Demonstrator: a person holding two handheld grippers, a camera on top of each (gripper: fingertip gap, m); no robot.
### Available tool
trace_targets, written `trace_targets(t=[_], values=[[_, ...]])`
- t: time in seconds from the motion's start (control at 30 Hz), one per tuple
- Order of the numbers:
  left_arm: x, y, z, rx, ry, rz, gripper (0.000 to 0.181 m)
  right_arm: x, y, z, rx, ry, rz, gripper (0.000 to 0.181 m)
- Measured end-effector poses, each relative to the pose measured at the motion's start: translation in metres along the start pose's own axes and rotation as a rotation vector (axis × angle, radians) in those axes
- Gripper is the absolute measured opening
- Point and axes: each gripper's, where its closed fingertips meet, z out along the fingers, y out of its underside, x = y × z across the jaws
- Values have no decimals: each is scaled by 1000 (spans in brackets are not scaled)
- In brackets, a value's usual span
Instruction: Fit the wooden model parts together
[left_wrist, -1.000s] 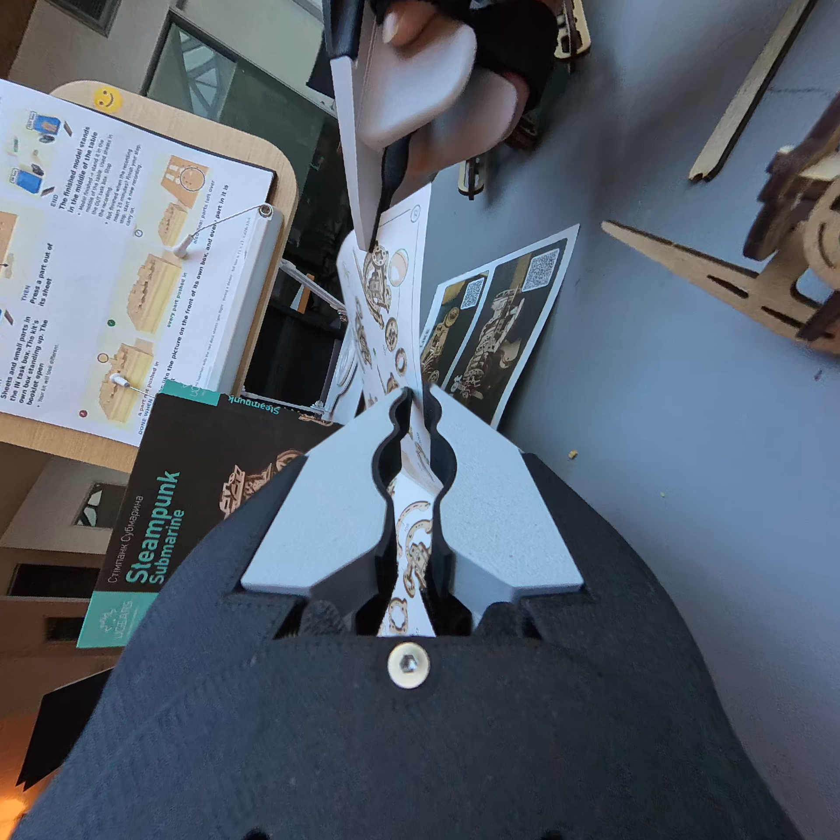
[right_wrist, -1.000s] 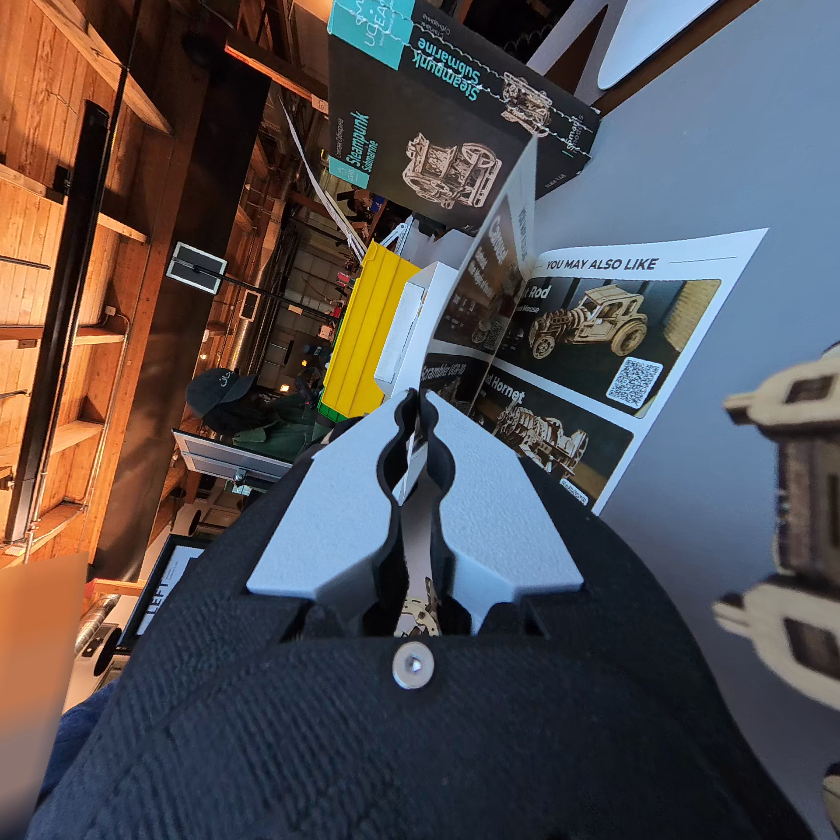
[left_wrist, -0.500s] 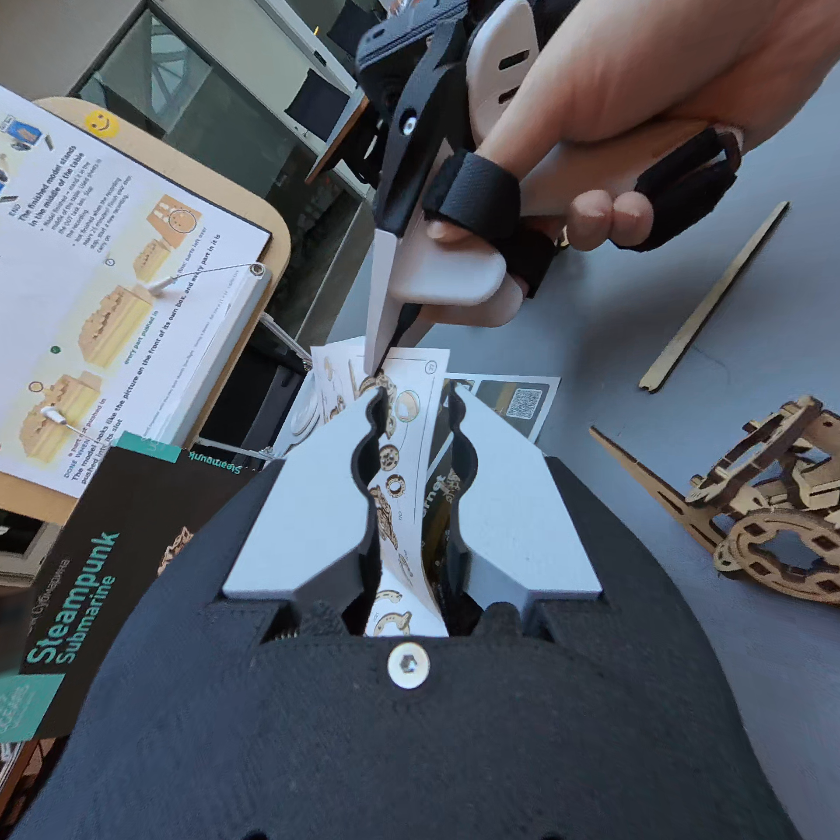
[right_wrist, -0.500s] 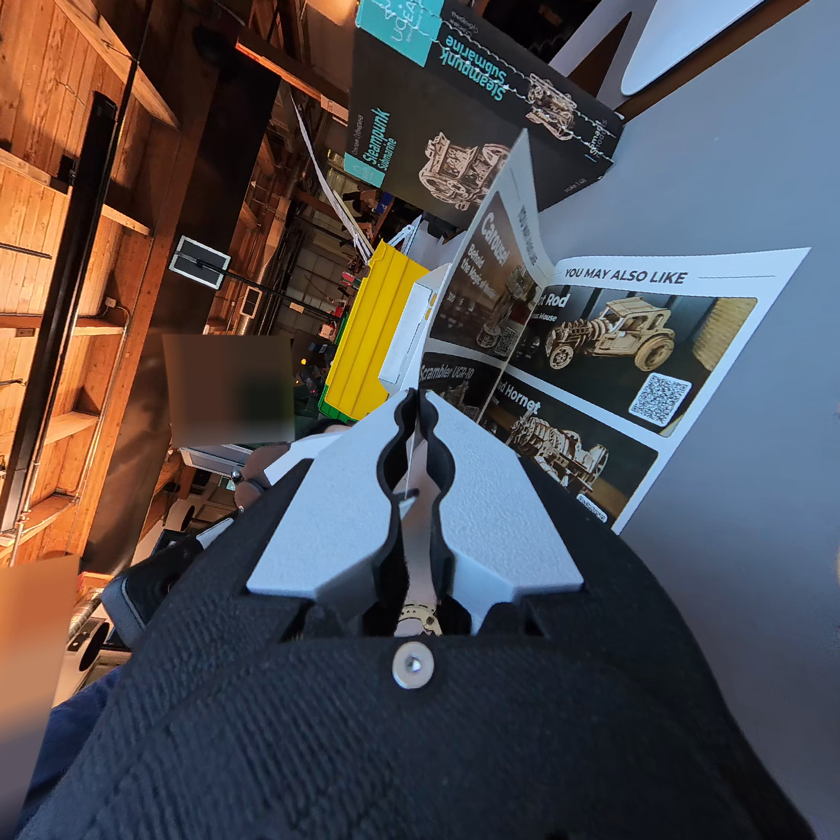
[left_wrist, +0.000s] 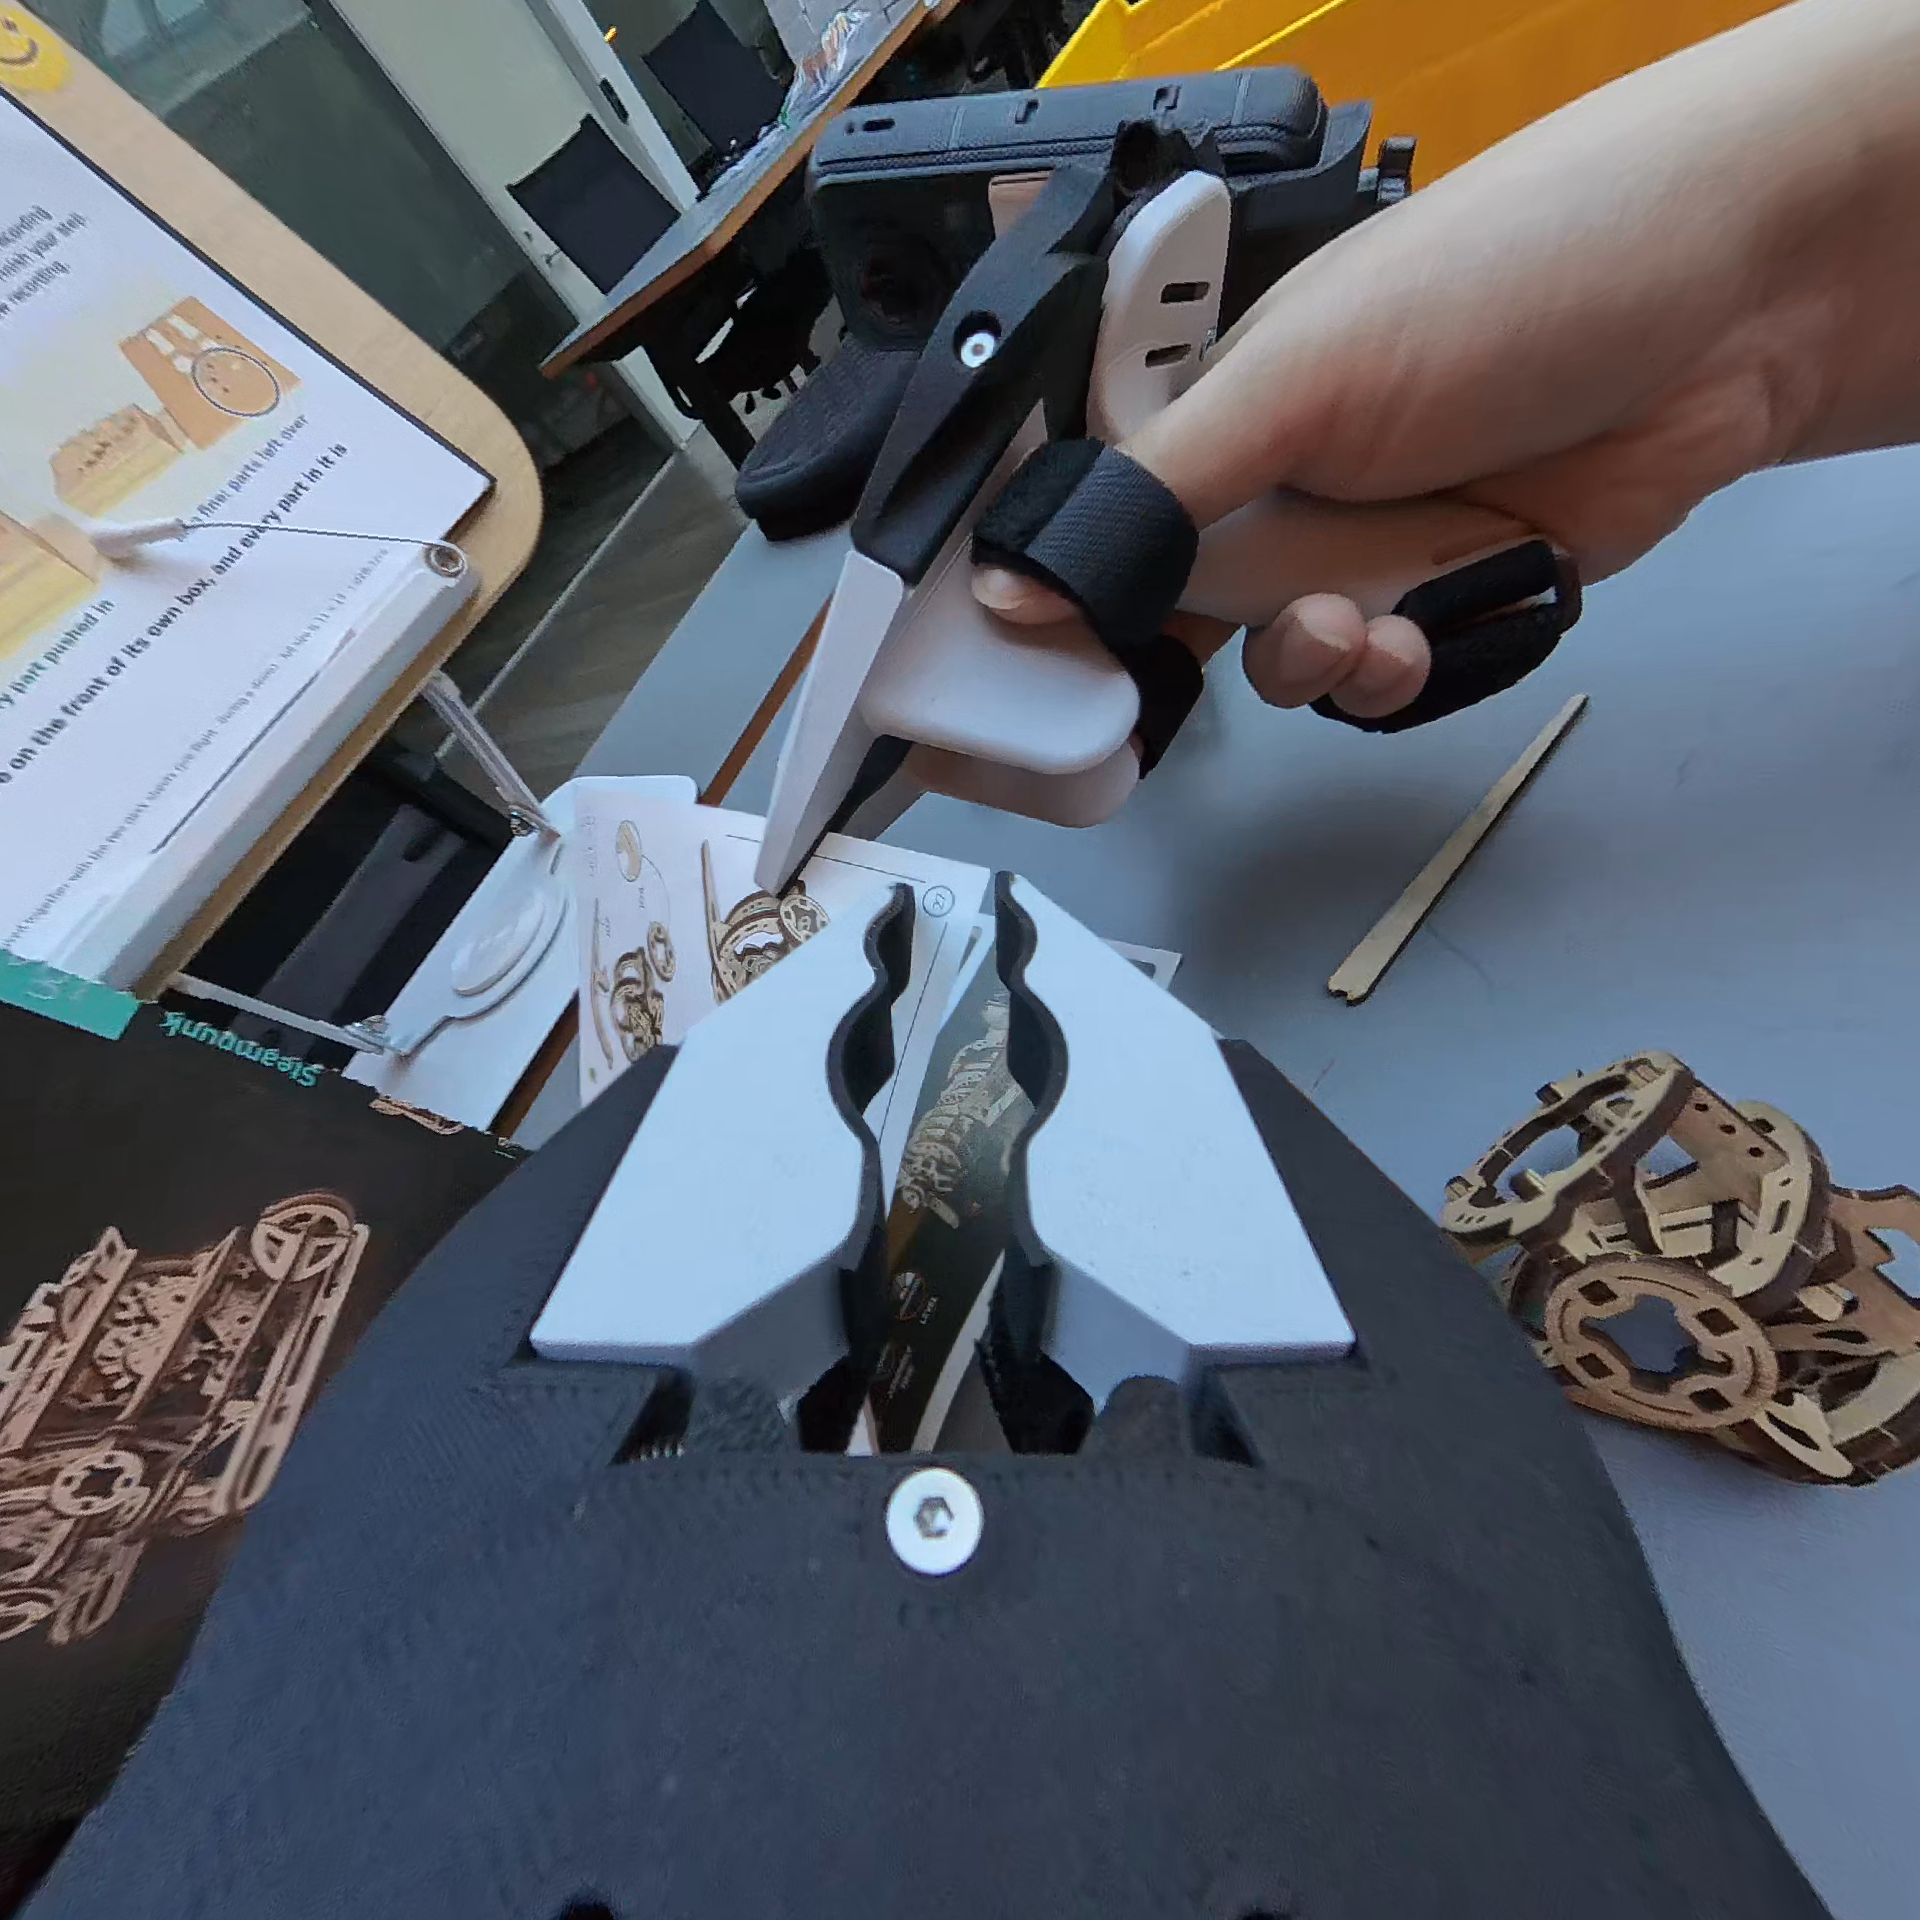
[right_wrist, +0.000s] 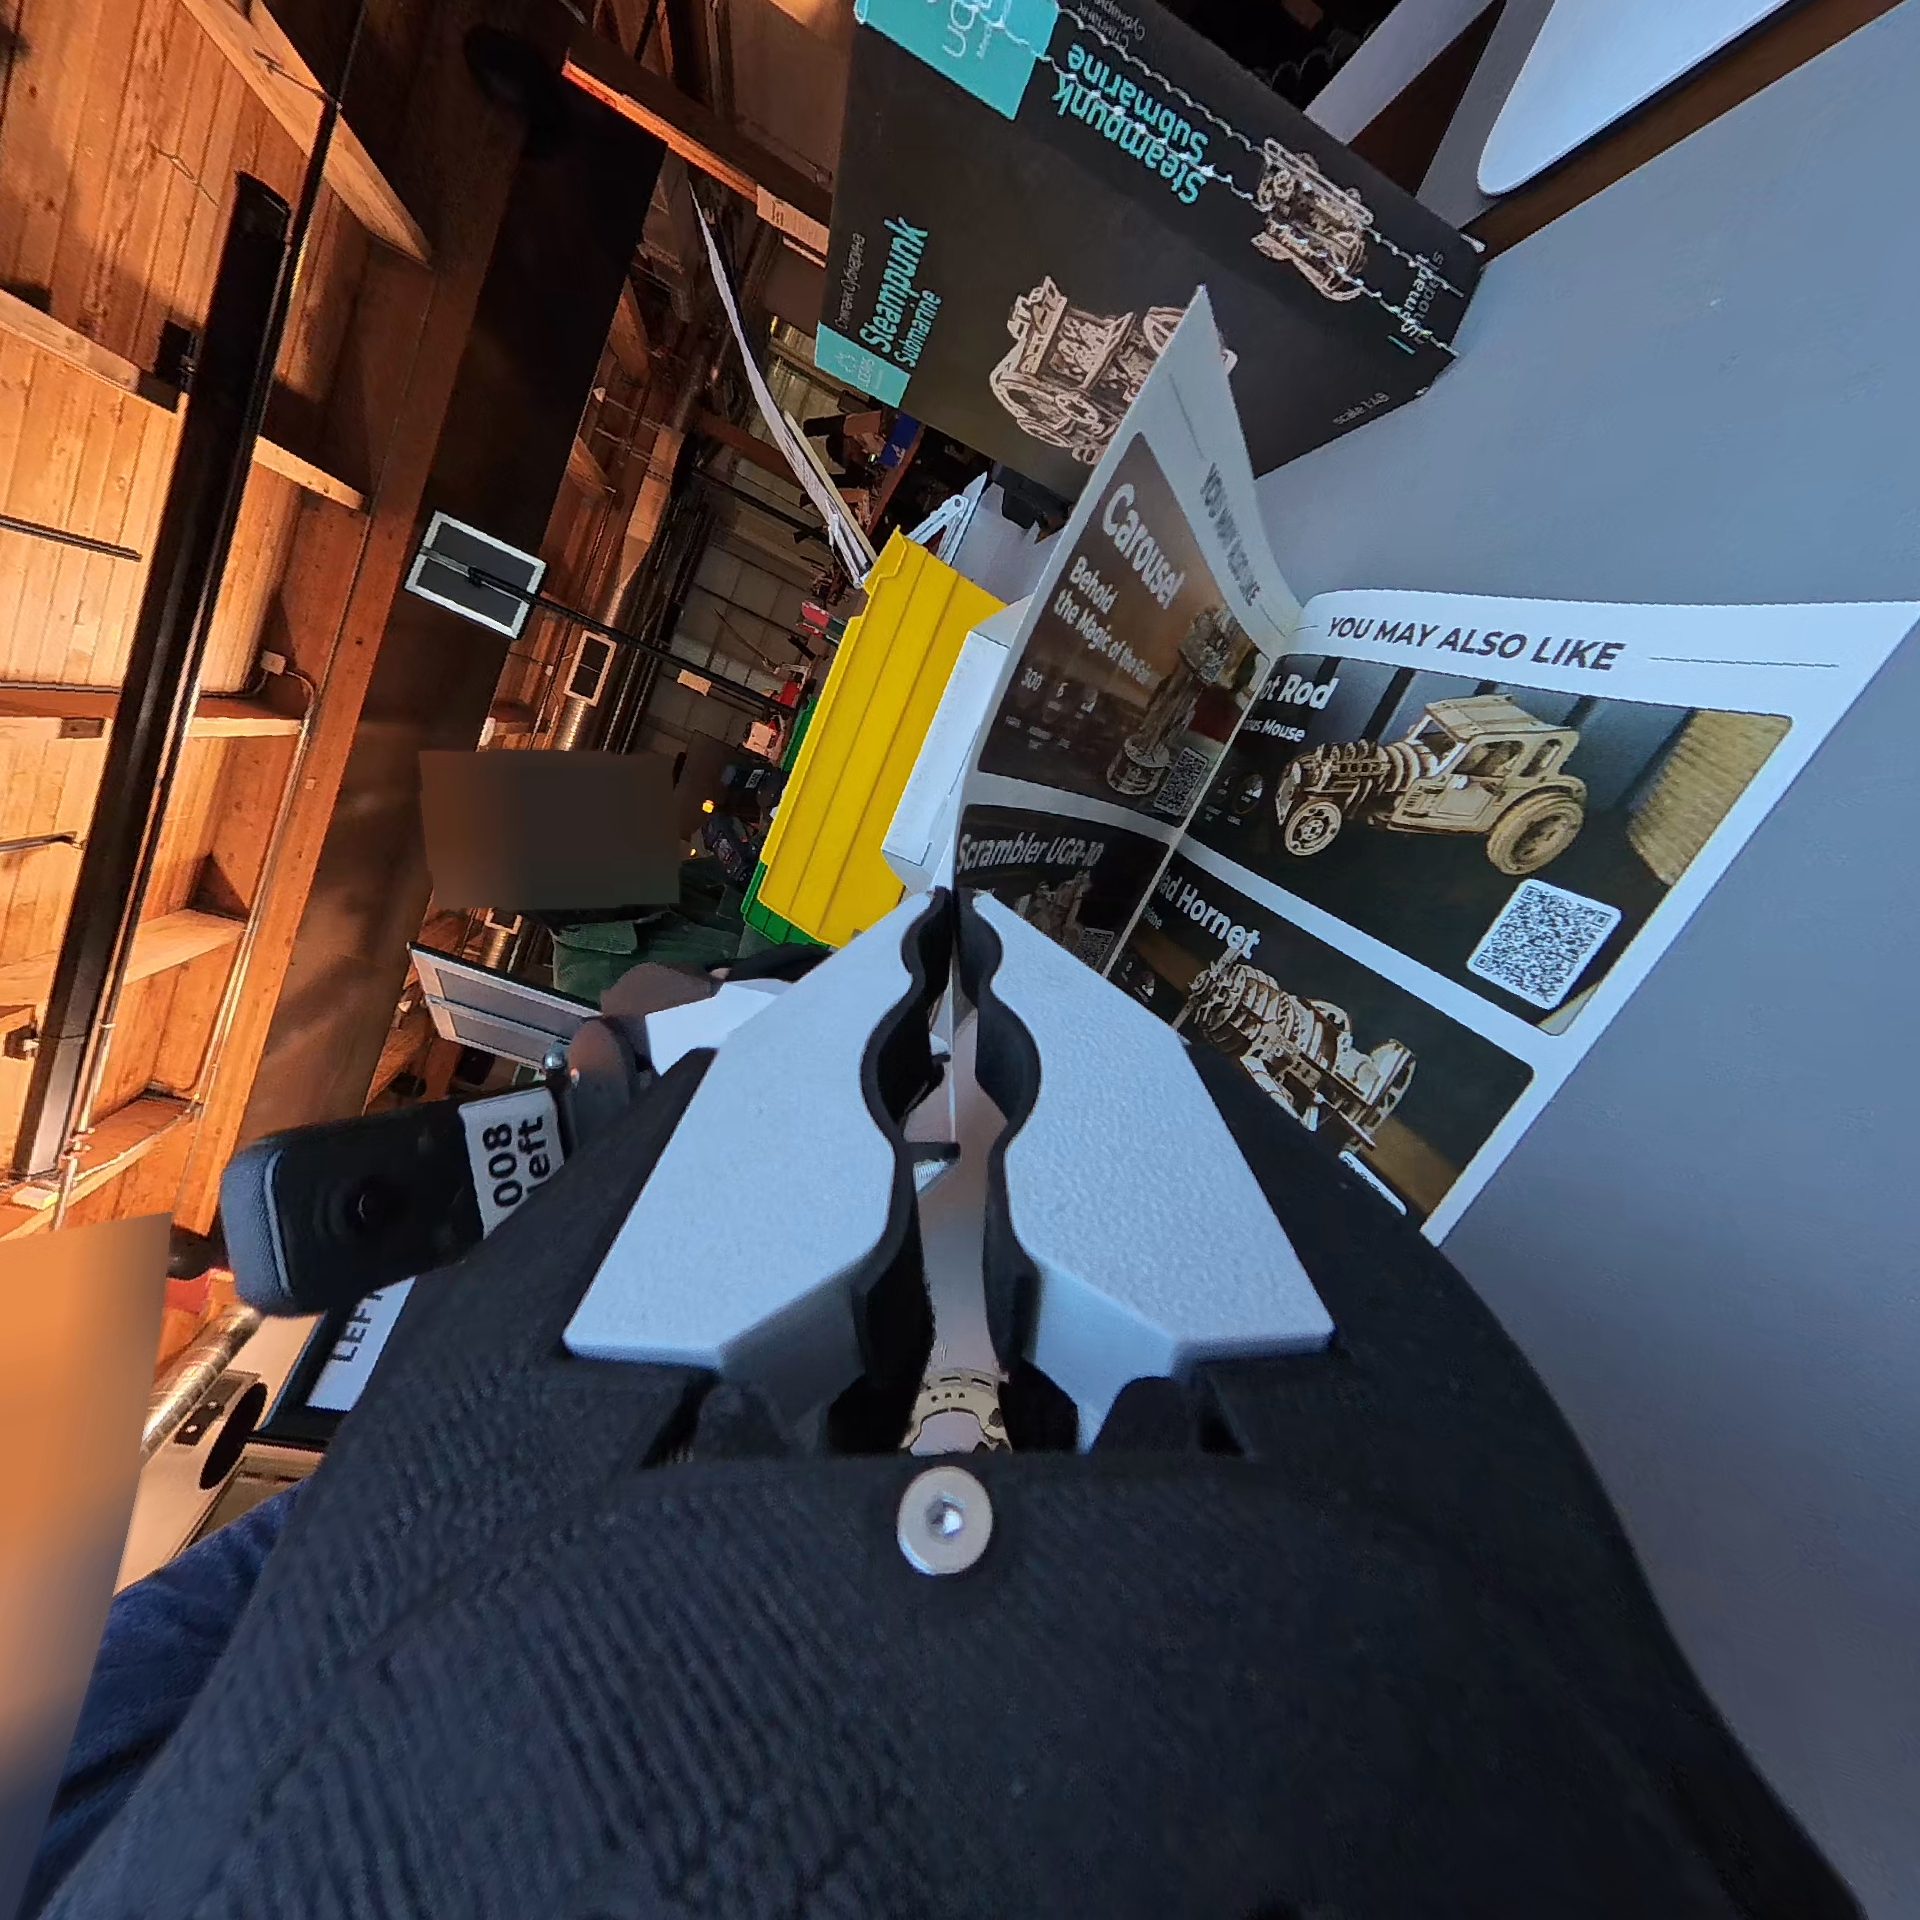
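Gripping a page of the white printed instruction booklet (right_wrist: 1403, 790), the right claw (right_wrist: 954, 914) is sitting with its grey fingers (right_wrist: 1122, 1143) closed to a sliver, the paper edge running up between the black pads. The left wrist view is showing the same right claw (left_wrist: 774, 878) from outside, held by a bare hand (left_wrist: 1455, 416) strapped in with black bands, its tip pressing down at the booklet (left_wrist: 665, 935) near the far edge of the grey tabletop (left_wrist: 1558, 831).

The left claw (left_wrist: 951, 899) is standing partly open, a clear gap between its fingers (left_wrist: 748, 1164); the booklet's dark pictured page is showing through that gap, but nothing is being pinched.

The partly assembled light-brown wooden model (left_wrist: 1704, 1278), built of ringed, slotted discs, is lying on the tabletop to the right of the left claw, apart from both claws. A thin pale wooden strip (left_wrist: 1455, 852) is lying farther back on the same side, well clear of the model.

The black kit box with teal lettering (left_wrist: 177, 1278) is lying at the left, just beside the left claw's housing; in the right wrist view it (right_wrist: 1091, 239) is sitting beyond the booklet. A white printed sheet on a rounded wooden board (left_wrist: 208, 499) is standing behind the box. A yellow plastic bin (right_wrist: 862, 748) is showing beyond the tabletop.
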Motion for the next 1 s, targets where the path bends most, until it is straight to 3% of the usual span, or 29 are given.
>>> trace_targets(t=[0.27,0.5,1.0], values=[[-8,3,-3,59,61,-154,15,-2,3,2,-12,-19,7,0],[-4,4,-5,45,-17,93,25,-1,2,1,-8,-23,14,0],[-3,3,-4,85,60,-80,13,-1,3,2,-11,-28,19,0]])
